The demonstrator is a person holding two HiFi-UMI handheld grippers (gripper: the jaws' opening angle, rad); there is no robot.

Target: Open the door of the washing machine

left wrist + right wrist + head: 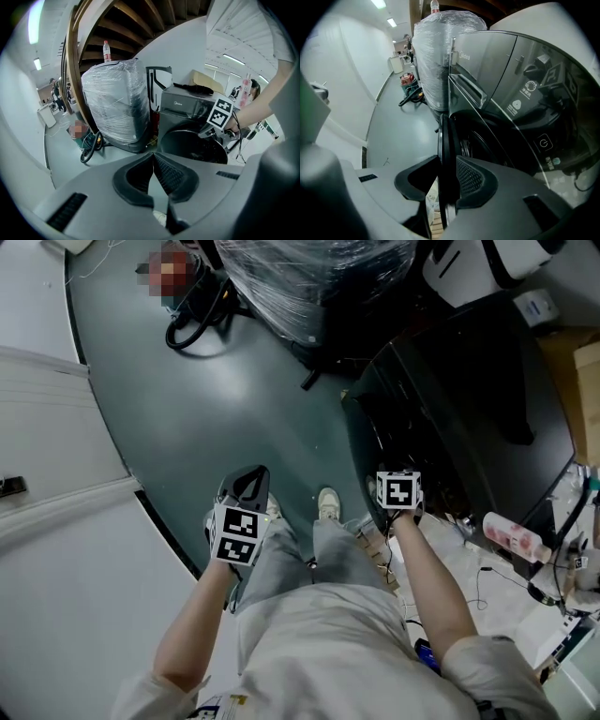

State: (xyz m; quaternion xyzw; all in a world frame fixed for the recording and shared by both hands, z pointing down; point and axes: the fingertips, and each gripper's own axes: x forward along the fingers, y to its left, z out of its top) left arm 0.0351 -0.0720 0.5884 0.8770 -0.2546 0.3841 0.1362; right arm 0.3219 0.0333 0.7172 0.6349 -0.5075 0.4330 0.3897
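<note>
- Grey-green floor (216, 399) is spreading through a workshop-like room. The dark washing machine (469, 409) is standing on it at the person's right, close beside the person's legs.
- Its round door (445, 140) is showing edge-on in the right gripper view. The rim seems to be standing a little off the machine's front, though how far ajar is not telling from here.
- The right hand-held gripper (449, 180) is pointing steeply down and clamping that rim, with one pad lying against each face of it.
- Judging by this, the grasp is looking made and the opening pull is looking to be at its very start, with most of the door's swing not yet done.
- The next move is calling for a pull that is following the door's arc about its hinge, which is not showing. The grip should be staying square on the thin rim, since a straight tug is likely to be sliding the pads off its edge.
- The left hand-held gripper (153, 157) is hanging by the person's left leg, well apart from the machine. Its jaws are resting together on nothing, so it is taking no part.
- Farther out, a plastic-wrapped appliance (115, 103) is standing beside the washing machine, and a black coiled hose (192, 324) is lying on the floor near it.
</note>
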